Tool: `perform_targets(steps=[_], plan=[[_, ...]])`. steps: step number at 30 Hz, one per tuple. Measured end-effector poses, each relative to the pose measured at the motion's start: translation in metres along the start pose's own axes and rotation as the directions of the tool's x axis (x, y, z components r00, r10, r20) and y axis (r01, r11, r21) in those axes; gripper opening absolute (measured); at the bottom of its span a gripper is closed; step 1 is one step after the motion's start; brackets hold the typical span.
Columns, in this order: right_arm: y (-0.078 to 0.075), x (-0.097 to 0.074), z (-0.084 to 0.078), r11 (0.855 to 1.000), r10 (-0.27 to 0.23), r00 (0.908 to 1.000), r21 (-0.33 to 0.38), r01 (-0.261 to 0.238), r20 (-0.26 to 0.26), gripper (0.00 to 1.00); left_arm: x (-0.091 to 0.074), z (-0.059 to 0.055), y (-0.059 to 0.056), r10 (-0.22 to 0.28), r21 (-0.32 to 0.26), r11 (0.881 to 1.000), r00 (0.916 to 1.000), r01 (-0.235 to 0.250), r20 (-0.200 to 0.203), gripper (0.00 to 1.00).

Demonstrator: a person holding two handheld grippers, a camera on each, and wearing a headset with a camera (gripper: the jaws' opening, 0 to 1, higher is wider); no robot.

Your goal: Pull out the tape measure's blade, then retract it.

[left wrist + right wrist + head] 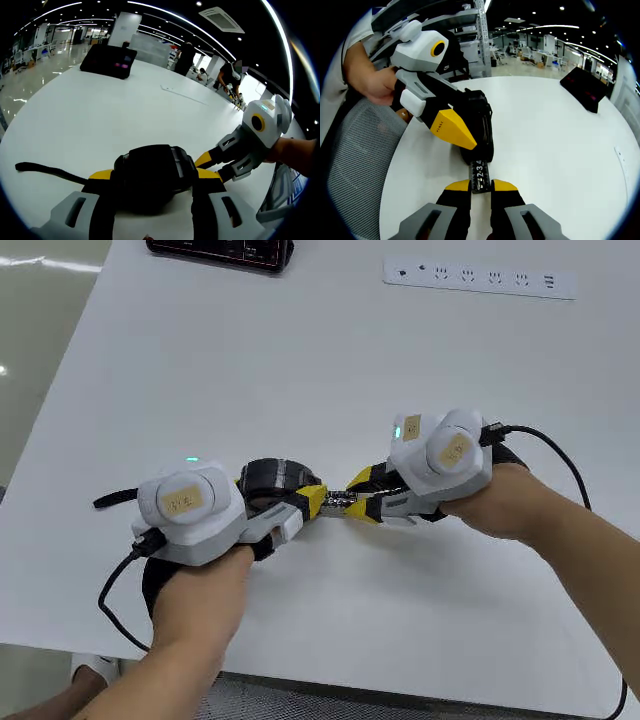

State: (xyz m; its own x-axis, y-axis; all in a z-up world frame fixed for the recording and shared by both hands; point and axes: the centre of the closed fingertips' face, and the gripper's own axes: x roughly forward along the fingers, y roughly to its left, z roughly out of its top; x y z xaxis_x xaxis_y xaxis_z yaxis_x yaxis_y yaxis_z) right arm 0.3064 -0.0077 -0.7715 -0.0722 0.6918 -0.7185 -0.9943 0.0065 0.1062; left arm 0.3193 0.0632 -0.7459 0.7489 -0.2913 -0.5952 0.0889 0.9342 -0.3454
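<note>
The black tape measure (pixel 272 478) lies on the white table (pixel 300 360) near its front edge. My left gripper (pixel 300 502) is shut on its case, which sits between the yellow-tipped jaws in the left gripper view (pixel 150 167). A short length of blade (pixel 338 500) sticks out to the right. My right gripper (pixel 365 498) is shut on the blade's end; in the right gripper view the numbered blade (pixel 480 172) runs from the case (pixel 477 125) into the gripper (pixel 481 186). The two grippers are close together.
The tape measure's black wrist strap (pixel 115 498) trails left on the table. A white power strip (pixel 480 278) and a black device (pixel 220 250) lie at the far edge. Cables hang from both grippers. A mesh chair (pixel 355 165) stands by the table's front edge.
</note>
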Motion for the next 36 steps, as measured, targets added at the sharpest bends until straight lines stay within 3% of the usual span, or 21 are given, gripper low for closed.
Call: perform_targets(steps=[21, 36], plan=[[0.002, 0.017, 0.015, 1.000, 0.011, 0.9995, -0.006, -0.011, 0.029, 0.11, 0.001, -0.001, 0.000, 0.001, 0.007, 1.000, 1.0000, -0.001, -0.004, 0.57], [0.005, 0.017, 0.014, 1.000, 0.010, 0.9994, 0.010, -0.010, 0.032, 0.14, 0.003, -0.001, 0.000, 0.002, 0.033, 0.999, 1.0000, -0.002, 0.005, 0.59]])
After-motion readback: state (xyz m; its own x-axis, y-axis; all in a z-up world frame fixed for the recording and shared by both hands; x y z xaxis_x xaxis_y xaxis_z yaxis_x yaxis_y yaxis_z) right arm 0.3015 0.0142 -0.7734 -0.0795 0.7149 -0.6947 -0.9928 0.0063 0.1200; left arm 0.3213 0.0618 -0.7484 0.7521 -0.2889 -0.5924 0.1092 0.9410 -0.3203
